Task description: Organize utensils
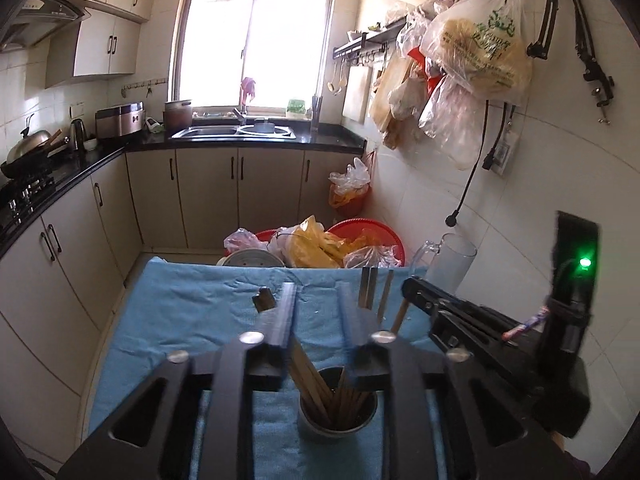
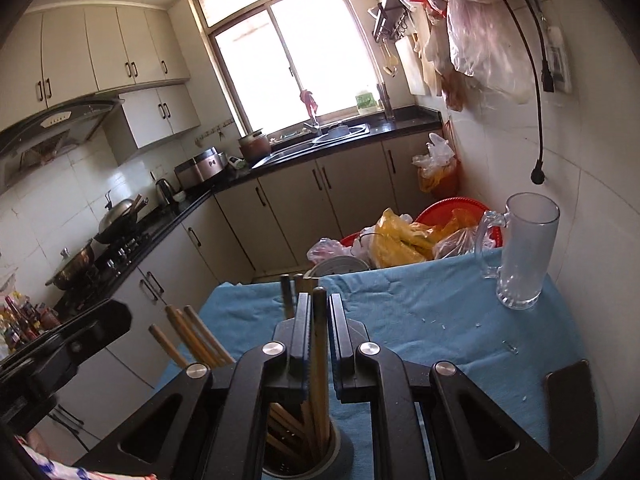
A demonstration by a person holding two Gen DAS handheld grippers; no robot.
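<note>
A round utensil cup [image 1: 338,420] full of wooden chopsticks [image 1: 316,384] stands on the blue cloth [image 1: 192,312]. My left gripper [image 1: 318,292] is open right above the cup, its fingers on either side of the sticks. In the right wrist view the same cup [image 2: 304,452] sits under my right gripper [image 2: 319,300], whose jaws are slightly apart around one upright chopstick [image 2: 320,344]; more chopsticks [image 2: 192,336] lean out to the left. The right gripper's body [image 1: 480,320] shows at the right of the left wrist view.
A clear glass mug [image 2: 524,252] stands at the cloth's far right. A dark phone [image 2: 572,400] lies at the right edge. Red basins with plastic bags [image 2: 408,236] sit beyond the table. Kitchen counters and cabinets run along the left and back.
</note>
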